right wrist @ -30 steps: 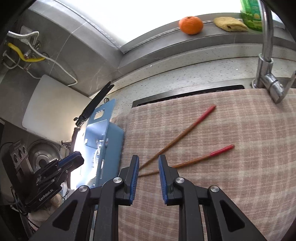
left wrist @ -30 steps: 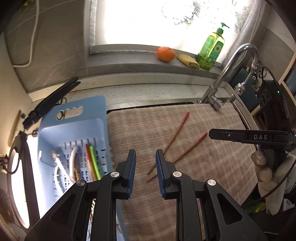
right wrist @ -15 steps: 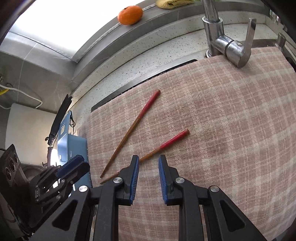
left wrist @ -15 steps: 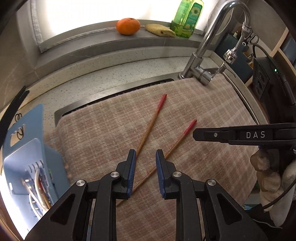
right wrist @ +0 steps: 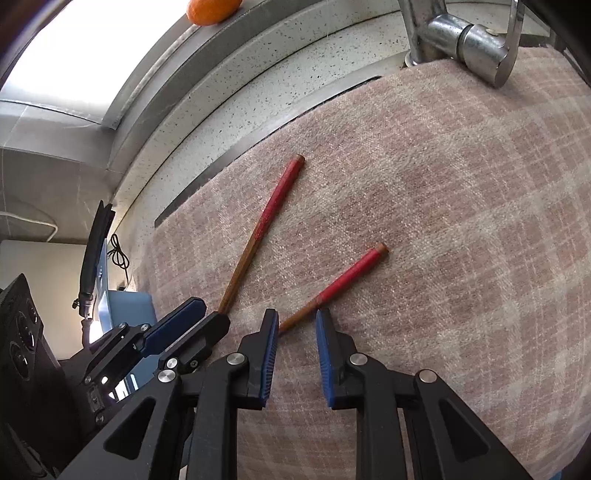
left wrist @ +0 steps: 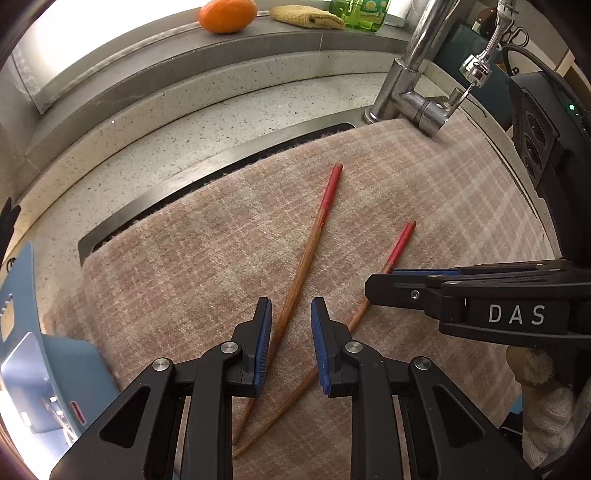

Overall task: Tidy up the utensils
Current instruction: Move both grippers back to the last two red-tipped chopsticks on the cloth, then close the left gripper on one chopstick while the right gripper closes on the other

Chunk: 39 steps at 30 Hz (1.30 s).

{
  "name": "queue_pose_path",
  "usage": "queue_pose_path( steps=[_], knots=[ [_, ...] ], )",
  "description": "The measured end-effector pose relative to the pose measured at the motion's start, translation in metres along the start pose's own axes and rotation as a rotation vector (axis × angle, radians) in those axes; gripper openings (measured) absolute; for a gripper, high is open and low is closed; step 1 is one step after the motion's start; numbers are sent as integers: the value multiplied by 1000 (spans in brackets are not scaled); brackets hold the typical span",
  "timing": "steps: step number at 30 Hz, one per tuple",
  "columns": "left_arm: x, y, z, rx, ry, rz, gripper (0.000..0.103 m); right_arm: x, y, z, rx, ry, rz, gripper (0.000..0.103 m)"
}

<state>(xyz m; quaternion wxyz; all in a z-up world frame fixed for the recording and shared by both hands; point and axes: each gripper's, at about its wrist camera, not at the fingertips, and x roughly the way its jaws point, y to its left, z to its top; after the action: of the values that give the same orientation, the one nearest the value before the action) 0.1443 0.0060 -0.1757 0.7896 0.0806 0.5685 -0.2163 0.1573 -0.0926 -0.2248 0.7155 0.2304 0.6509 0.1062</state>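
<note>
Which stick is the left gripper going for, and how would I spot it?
Find the checked cloth over the sink, in front of the tap. Two brown chopsticks with red ends lie there in a V. The left gripper is open over the left chopstick, whose red end reaches nearer the windowsill than the right chopstick.

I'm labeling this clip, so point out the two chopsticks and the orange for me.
Left chopstick (left wrist: pixel 312 236), left wrist view, on the wooden shaft just below the red end.
Right chopstick (right wrist: pixel 351 275), right wrist view, on the middle of its red section.
Orange (left wrist: pixel 227 14), left wrist view, on the middle of the fruit.
</note>
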Motion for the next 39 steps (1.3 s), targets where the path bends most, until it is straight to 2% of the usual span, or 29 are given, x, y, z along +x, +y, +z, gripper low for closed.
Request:
queue_pose_path(
  steps=[4,6,12,24,29,32,35,36,38,39],
  knots=[
    [7,4,0,-2,15,-12,20,5,3,3,13,2,-12,19],
    [10,5,0,1,22,0,15,7,5,5,13,3,-26,19],
    [11,13,0,-32,19,-31,10,14,19,12,-12,26,-92,19],
    [-4,15,-38,-87,17,-22,9,29,55,18,-263,61,-212,18],
    [-9,12,-56,-134,21,-34,9,28,51,24,-265,80,-201,17],
    [-12,7,-69,-174,18,-54,9,28,52,25,-314,101,-205,16],
    [-13,1,-81,-248,19,-127,7,31,48,27,-282,134,-173,16],
    [-12,-3,-85,-260,21,-139,7,30,47,27,-289,131,-171,15],
    [-13,-15,-90,-261,5,-114,7,29,49,23,-339,128,-174,14],
    [-14,-19,-93,-281,1,-131,7,27,49,20,-371,129,-175,14]
  ],
)
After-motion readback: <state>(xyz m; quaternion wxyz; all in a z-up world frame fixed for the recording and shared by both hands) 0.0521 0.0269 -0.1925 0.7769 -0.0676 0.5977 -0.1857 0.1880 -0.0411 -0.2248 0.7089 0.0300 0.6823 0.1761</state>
